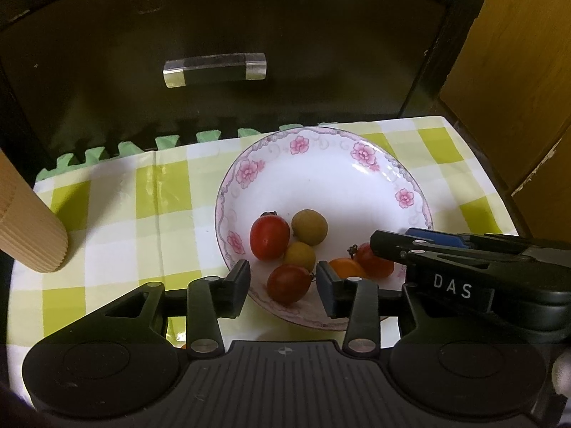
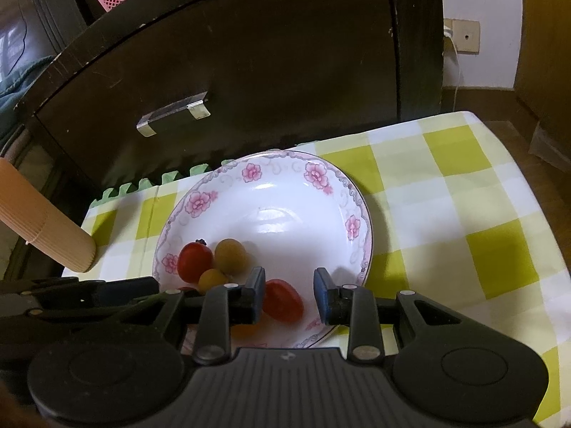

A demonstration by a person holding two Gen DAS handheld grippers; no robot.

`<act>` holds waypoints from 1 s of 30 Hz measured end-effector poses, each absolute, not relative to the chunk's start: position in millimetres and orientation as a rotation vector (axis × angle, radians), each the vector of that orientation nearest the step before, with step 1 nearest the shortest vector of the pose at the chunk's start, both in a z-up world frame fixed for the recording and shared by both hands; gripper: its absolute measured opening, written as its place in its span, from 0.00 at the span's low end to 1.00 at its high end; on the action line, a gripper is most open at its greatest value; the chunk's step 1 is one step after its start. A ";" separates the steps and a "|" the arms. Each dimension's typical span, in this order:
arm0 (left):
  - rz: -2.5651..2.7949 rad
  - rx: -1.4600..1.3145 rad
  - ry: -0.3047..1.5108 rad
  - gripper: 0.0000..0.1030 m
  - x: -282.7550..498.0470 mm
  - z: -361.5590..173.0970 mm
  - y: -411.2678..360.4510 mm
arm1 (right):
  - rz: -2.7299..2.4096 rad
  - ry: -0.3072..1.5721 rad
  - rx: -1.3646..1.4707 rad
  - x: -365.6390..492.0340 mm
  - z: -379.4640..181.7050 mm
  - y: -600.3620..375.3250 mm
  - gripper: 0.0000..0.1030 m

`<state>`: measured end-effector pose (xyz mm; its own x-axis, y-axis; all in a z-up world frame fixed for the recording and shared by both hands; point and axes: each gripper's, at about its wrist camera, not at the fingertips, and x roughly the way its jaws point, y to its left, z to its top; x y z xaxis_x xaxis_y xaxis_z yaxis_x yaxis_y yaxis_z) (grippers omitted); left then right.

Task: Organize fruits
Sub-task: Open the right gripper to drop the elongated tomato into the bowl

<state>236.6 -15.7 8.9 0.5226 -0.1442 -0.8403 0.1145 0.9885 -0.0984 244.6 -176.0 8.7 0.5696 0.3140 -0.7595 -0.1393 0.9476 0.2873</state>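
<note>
Plate: white floral plate [image 1: 323, 182] sits on the checked cloth [image 1: 117, 214], hard against the dark drawer front [image 1: 214, 35]. Fruit collects at its near side, probably because the dish slopes that way.
Fruit, left view: red tomato [image 1: 269, 237] touches two olive-green round fruits [image 1: 309, 227], one behind the other. A darker red tomato [image 1: 289, 283] lies nearest you. An orange fruit [image 1: 344, 267] and another red tomato [image 1: 374, 265] sit to the right, partly under your other tool.
Left gripper [image 1: 283, 285]: your jaws stand apart, either side of the dark red tomato. A gap shows on the left; the right pad looks just clear, so you hold nothing. It reads as a fruit just set down, or one about to be taken.
Right gripper [image 2: 289, 296]: jaws open around a red tomato [image 2: 283, 305] low in the plate. The left pad [image 2: 257, 294] sits at its skin; the right pad is clear. Whether that left pad truly touches is hard to tell under the fisheye.
Tool crossing: your two grippers overlap above the same edge of the plate, so watch for a knock.
Bystander: ribbed tan cup [image 1: 32, 228] leans into view at the left, well apart from the plate.
Progress: six fruits on the plate; I judge the gathering well along.
</note>
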 end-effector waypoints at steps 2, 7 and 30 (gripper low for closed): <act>-0.153 -0.033 1.004 0.50 234.6 11.1 -15.4 | 0.266 0.926 0.203 243.3 10.1 -176.4 0.28; -0.149 -0.034 0.989 0.55 229.3 17.8 -12.8 | 0.262 0.915 0.202 238.4 16.0 -176.6 0.28; -0.124 -0.057 1.005 0.62 185.9 24.2 18.5 | 0.329 0.909 0.160 186.2 32.6 -153.5 0.32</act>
